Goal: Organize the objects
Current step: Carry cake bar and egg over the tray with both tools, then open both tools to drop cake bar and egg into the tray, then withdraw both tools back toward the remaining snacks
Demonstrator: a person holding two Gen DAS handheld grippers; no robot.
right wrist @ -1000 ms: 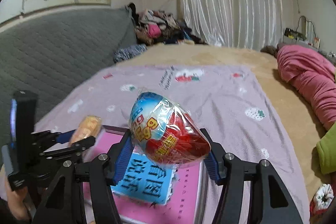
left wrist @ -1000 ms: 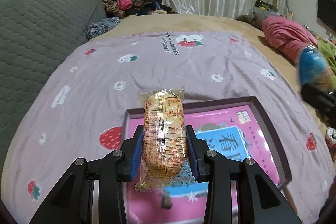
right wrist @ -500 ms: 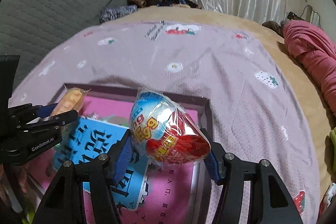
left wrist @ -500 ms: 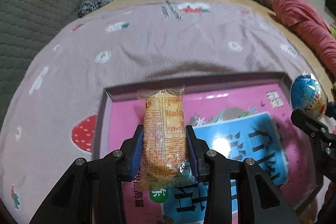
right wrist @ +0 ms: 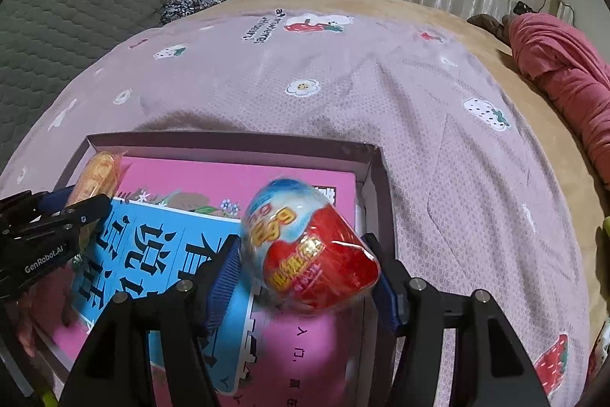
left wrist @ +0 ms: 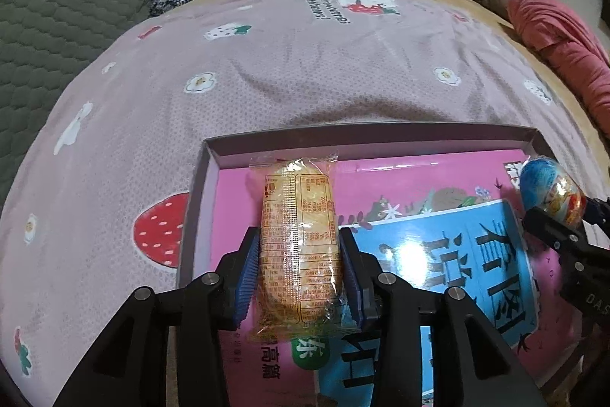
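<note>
- The wrapped biscuit pack (left wrist: 299,246) lies lengthwise between my left gripper (left wrist: 299,266)'s blue pads, long axis pointing away, over the box (left wrist: 381,134)'s left end.
- Those jaws are opening, pack between them.
- My right gripper (right wrist: 305,277) clamps the foil egg (right wrist: 309,250) above the box's right corner.

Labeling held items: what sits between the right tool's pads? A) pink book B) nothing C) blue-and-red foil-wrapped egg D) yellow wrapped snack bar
C: the right wrist view shows the blue-and-red wrapped egg between the right tool pads, over the shallow box.
</note>
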